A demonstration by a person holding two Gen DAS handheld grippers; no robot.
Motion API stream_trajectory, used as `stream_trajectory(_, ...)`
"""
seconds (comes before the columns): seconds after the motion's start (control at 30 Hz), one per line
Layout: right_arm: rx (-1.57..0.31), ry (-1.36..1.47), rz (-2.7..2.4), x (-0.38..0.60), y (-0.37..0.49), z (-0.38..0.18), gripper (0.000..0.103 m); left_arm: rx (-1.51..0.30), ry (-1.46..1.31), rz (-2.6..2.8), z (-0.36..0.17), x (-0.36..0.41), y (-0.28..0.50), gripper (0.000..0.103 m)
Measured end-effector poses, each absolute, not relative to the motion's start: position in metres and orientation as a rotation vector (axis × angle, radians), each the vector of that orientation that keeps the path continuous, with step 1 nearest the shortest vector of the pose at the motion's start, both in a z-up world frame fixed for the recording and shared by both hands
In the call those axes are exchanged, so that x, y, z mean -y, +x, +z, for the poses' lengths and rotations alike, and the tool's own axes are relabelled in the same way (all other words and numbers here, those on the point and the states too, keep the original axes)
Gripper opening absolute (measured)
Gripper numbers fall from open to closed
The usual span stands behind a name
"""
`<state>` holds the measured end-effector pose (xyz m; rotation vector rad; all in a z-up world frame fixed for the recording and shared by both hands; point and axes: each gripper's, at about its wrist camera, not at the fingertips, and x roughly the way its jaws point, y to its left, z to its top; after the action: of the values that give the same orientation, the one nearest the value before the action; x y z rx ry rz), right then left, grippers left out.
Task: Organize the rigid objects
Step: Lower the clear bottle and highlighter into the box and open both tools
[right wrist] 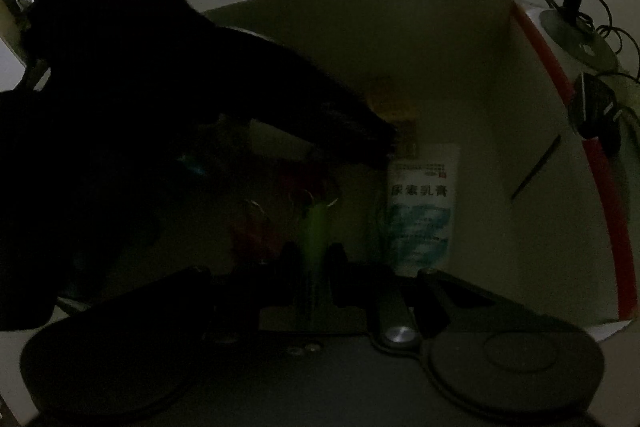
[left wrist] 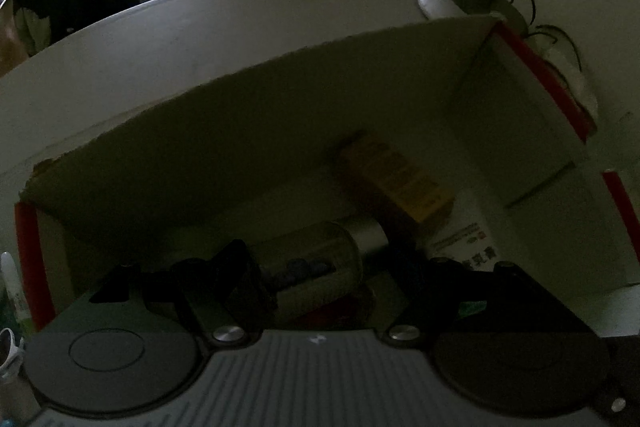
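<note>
White table point(left wrist: 200, 27): open cardboard box point(left wrist: 280, 115), lamp base point(left wrist: 440, 1).

Right gripper point(right wrist: 314, 259) points down into a red-edged cardboard box point(right wrist: 440, 47), jaws closed on a slim green object point(right wrist: 316, 227). Just right of it, a white-and-blue packet point(right wrist: 424, 211) with printed characters lies on the box floor. A dark sleeve point(right wrist: 140, 107) fills the left side, reaching into the box; dim light hides detail there.

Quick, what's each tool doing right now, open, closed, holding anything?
Left tool: closed around a clear jar.
Right tool: closed on a thin green object.
</note>
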<state>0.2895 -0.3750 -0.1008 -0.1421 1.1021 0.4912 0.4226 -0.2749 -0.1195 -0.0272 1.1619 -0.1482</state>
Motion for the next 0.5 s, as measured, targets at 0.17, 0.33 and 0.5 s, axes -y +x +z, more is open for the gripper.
stream_trajectory(0.17, -1.103, -0.139, 0.491, 0.373, 0.289, -0.102, 0.026, -1.166, -0.040, -0.149, -0.120, 0.274, 0.423, 0.077)
stream_trajectory(0.33, -1.090, -0.116, 0.487, 0.375, 0.284, -0.098, 0.030, -1.155, -0.035, -0.139, -0.117, 0.275, 0.419, 0.077)
stream_trajectory(0.5, -1.074, -0.110, 0.482, 0.376, 0.279, -0.097, 0.034, -1.131, -0.049, -0.129, -0.110, 0.270, 0.411, 0.077)
